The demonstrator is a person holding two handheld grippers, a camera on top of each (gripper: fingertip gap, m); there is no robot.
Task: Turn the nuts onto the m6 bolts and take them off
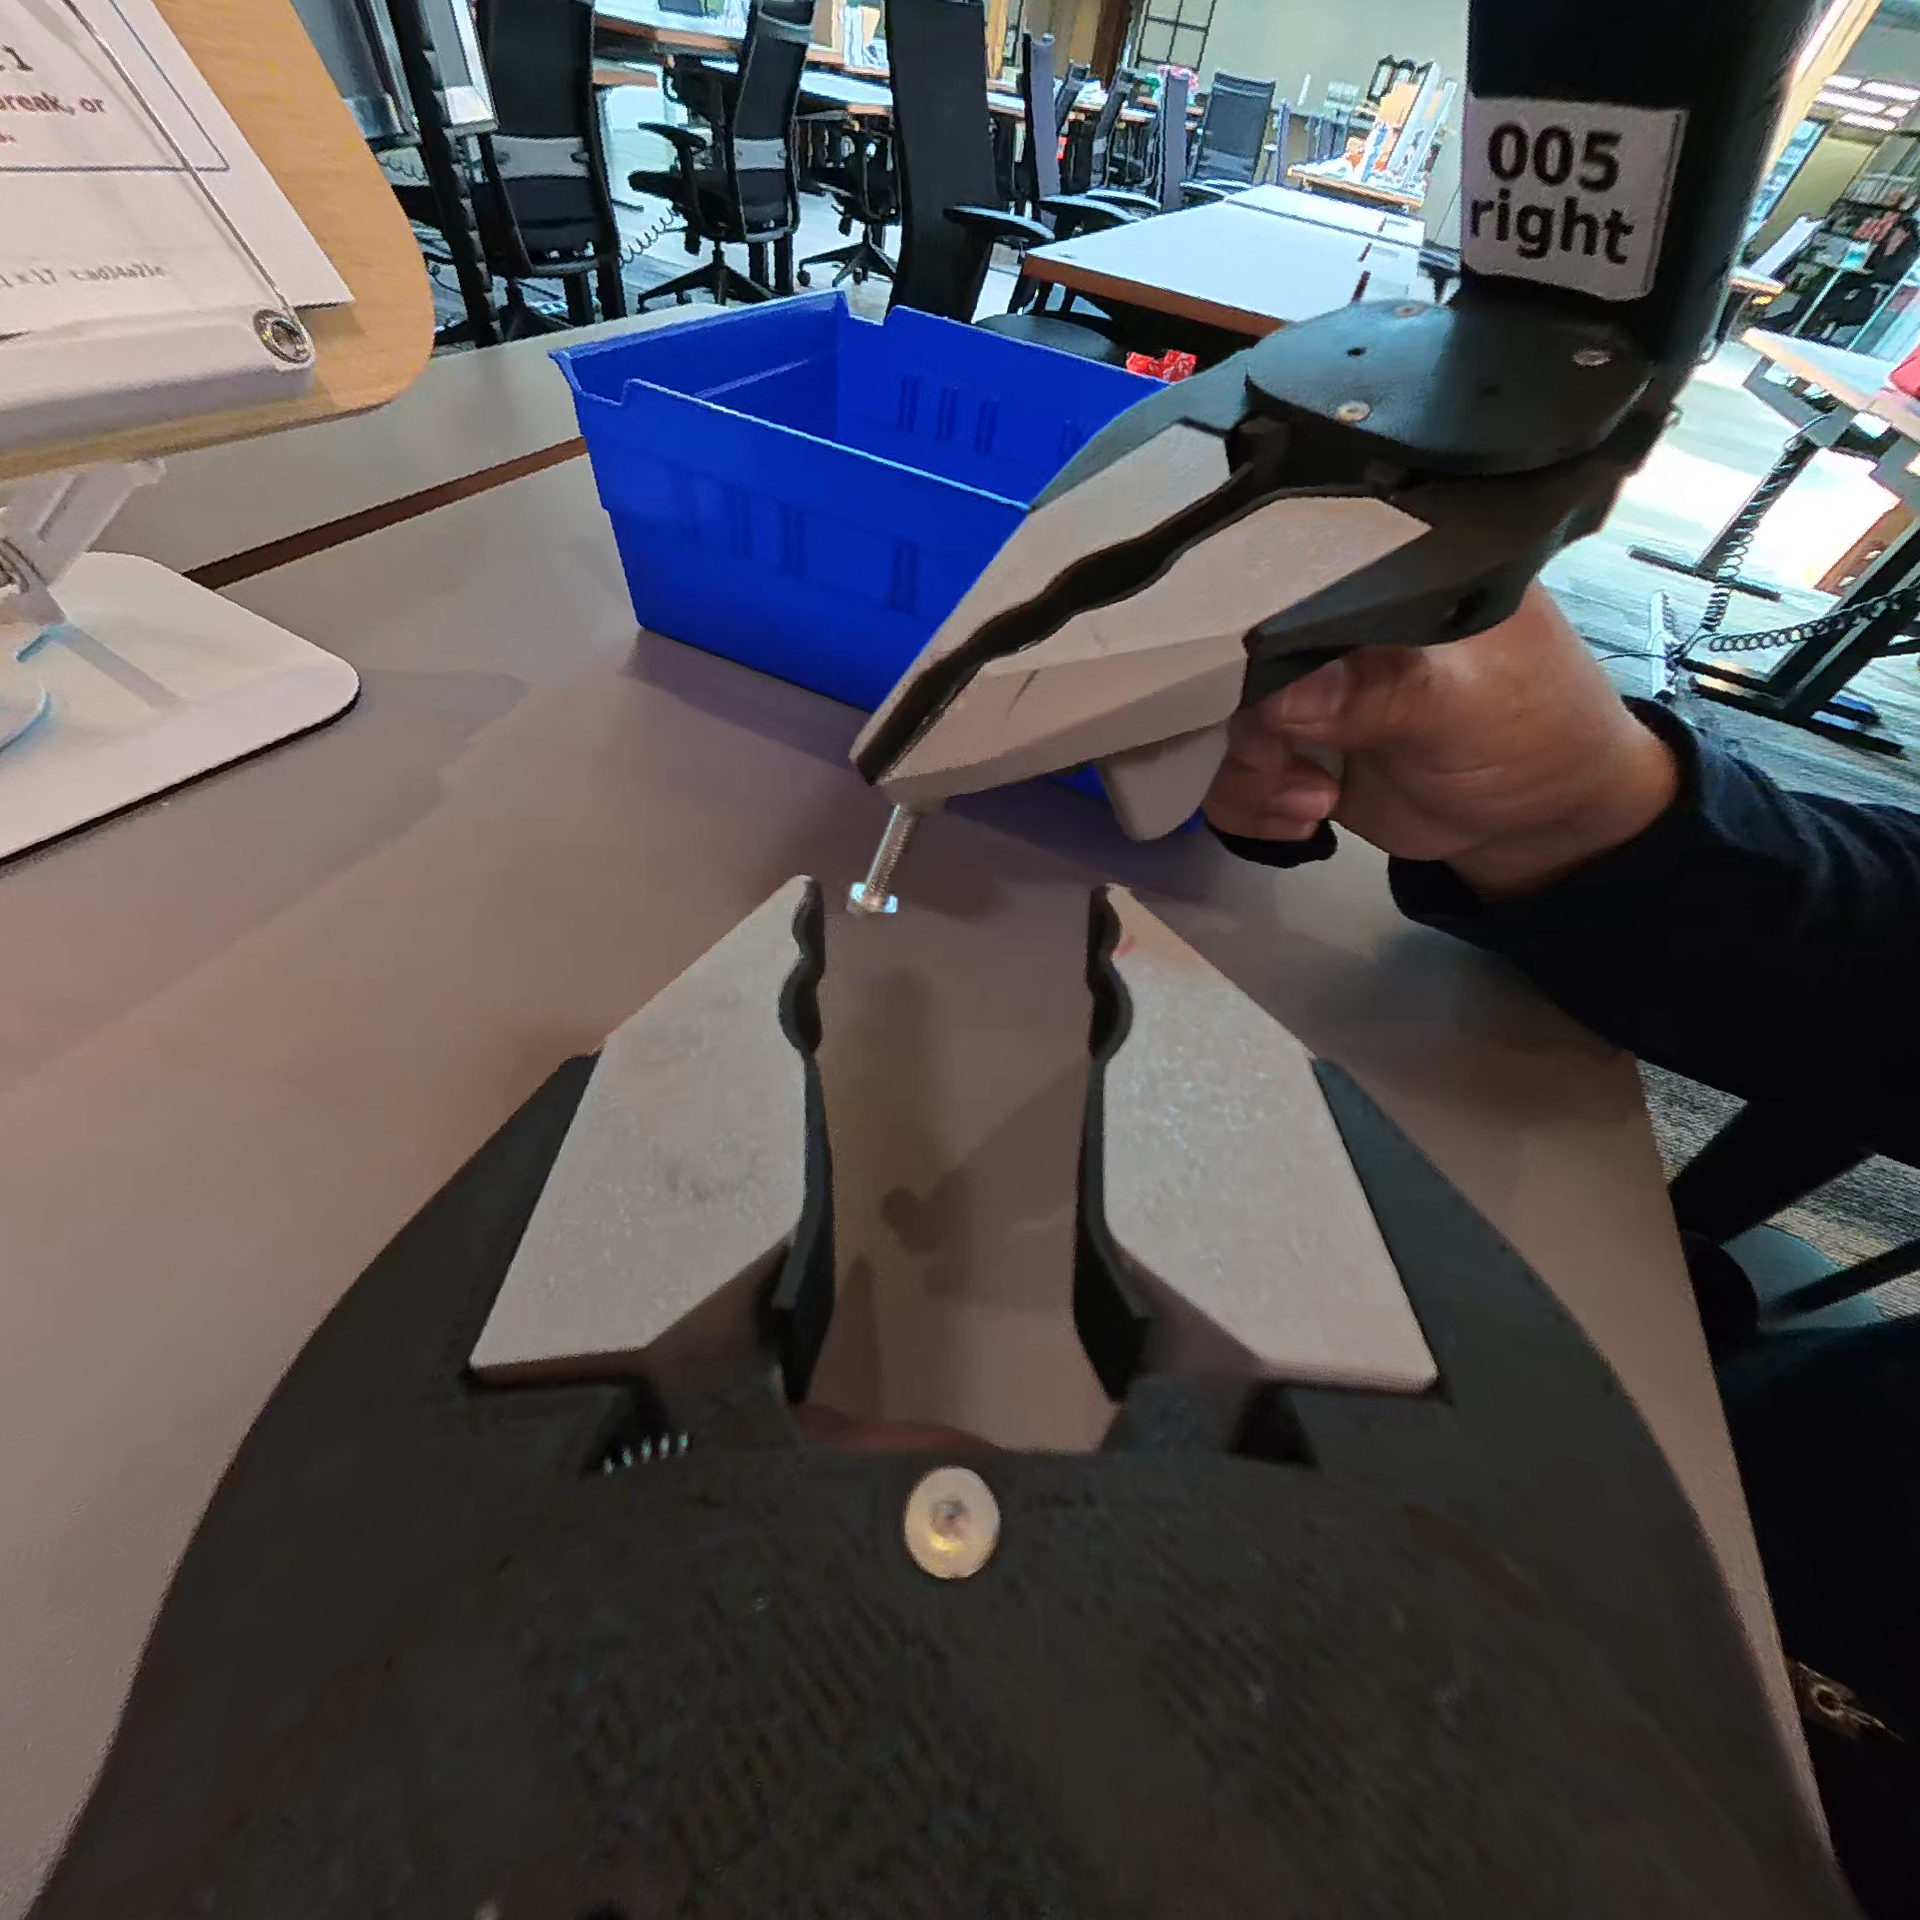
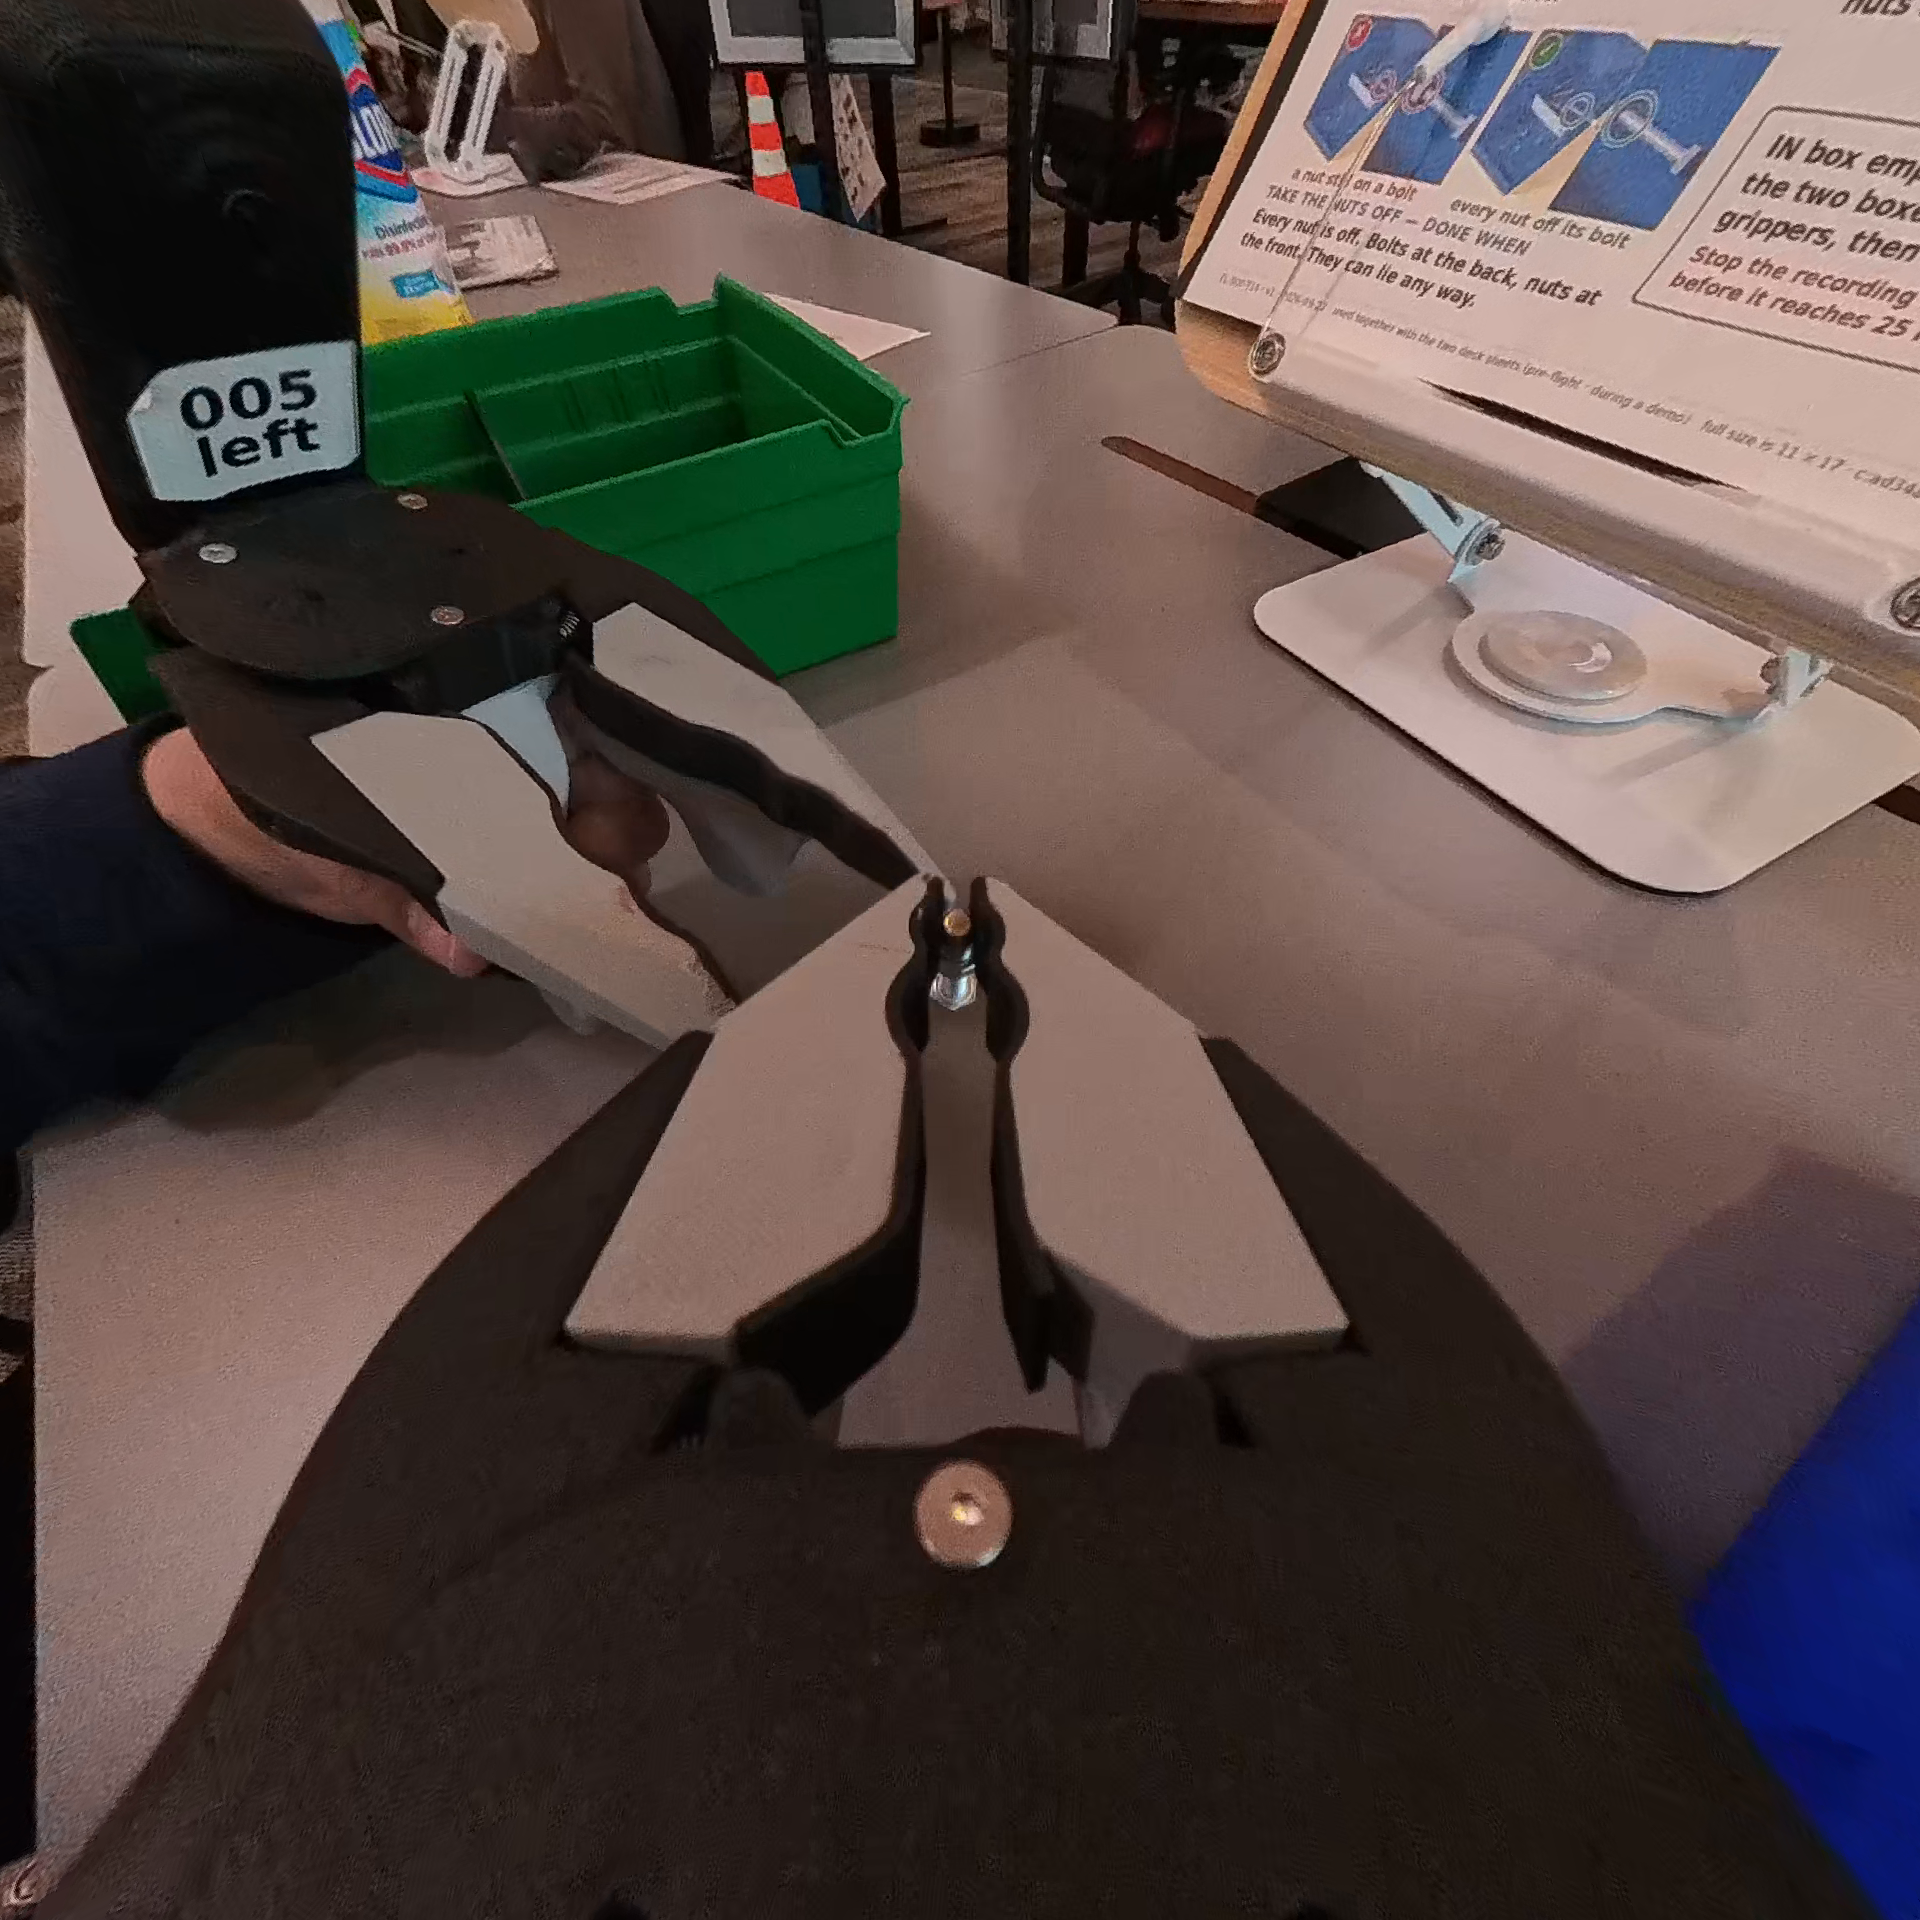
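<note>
Nearest, the left tool (image 1: 956, 904) has its fingers spread apart, holding nothing, just beside the bolt (image 1: 883, 868). That bolt hangs head-down from the right tool (image 2: 954, 914), whose tips are clamped on its shank above the worktop (image 1: 416, 831). Behind sits a blue bin (image 1: 831, 499); a green bin (image 2: 675, 457) lies farther left.
</note>
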